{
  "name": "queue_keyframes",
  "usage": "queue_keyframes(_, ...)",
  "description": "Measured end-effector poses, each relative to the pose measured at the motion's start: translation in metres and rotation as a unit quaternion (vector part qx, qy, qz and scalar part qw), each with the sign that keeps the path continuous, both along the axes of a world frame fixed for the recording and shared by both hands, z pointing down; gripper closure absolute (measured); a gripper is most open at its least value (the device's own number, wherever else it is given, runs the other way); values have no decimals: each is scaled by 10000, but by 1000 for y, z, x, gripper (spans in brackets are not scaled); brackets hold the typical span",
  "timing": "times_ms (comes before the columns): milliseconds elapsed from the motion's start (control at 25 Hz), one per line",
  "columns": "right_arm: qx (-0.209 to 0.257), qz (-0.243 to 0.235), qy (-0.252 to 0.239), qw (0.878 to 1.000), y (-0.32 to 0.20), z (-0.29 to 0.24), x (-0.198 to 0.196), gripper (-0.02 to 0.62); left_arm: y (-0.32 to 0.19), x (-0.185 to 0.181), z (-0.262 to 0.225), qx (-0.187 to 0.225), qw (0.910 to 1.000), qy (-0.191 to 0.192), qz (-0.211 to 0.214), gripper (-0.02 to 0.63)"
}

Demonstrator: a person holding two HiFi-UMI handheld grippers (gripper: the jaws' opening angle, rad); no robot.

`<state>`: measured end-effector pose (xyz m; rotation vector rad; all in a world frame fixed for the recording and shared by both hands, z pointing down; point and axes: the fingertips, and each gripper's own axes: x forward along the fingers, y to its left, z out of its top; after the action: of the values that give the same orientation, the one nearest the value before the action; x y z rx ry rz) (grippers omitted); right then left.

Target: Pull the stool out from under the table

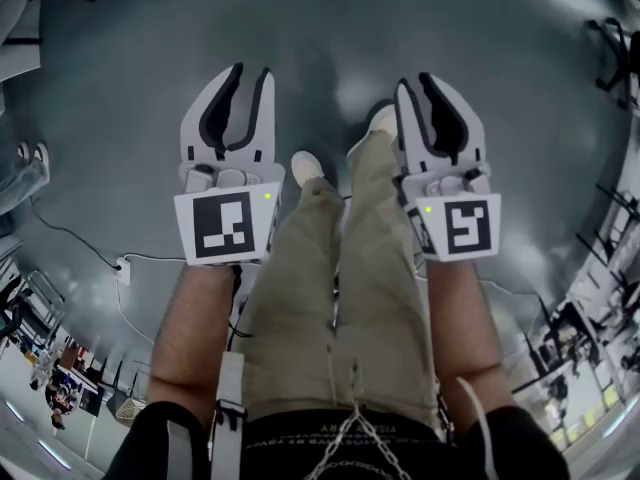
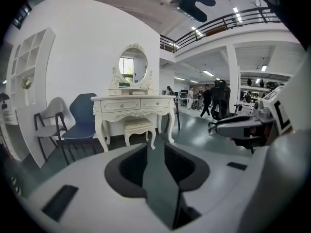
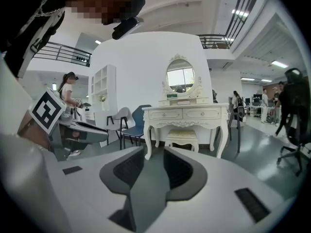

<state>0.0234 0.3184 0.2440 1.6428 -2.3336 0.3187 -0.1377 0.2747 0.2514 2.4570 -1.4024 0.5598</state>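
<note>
A cream stool point(image 2: 139, 125) point(image 3: 182, 134) with a cushioned top is tucked under a white carved dressing table point(image 2: 133, 103) point(image 3: 187, 113) that carries an oval mirror. Both stand several steps ahead, against a white wall. My left gripper point(image 1: 250, 71) point(image 2: 155, 147) and my right gripper point(image 1: 417, 80) point(image 3: 154, 149) are held side by side in front of me, over the grey floor. Each one points toward the table. Their jaws stand a little apart, with nothing between them. Neither gripper touches the stool.
A blue chair point(image 2: 82, 120) point(image 3: 138, 118) and a grey chair point(image 2: 51, 115) stand left of the table, beside a white shelf unit point(image 2: 24, 81). Several people point(image 2: 206, 101) walk in the hall beyond. A black office chair point(image 3: 291, 125) is at right. A cable point(image 1: 70, 233) lies on the floor.
</note>
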Motion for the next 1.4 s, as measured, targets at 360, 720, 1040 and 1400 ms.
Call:
queue_keyframes(360, -227, -42, -171, 9996, -29, 29, 10, 402, -16, -12, 19, -193, 9991, -344, -167, 458)
queue_keyframes(720, -152, -407, 89, 9990, -73, 15, 28, 399, -52, 3, 18, -203, 9989, -281, -299, 446)
queue_keyframes(1040, -233, -477, 20, 9986, -97, 19, 44, 391, -79, 23, 17, -220, 9986, -308, -373, 446)
queue_keyframes(1400, -465, -868, -203, 9949, -115, 27, 46, 390, -103, 39, 22, -342, 9972, -376, -547, 448)
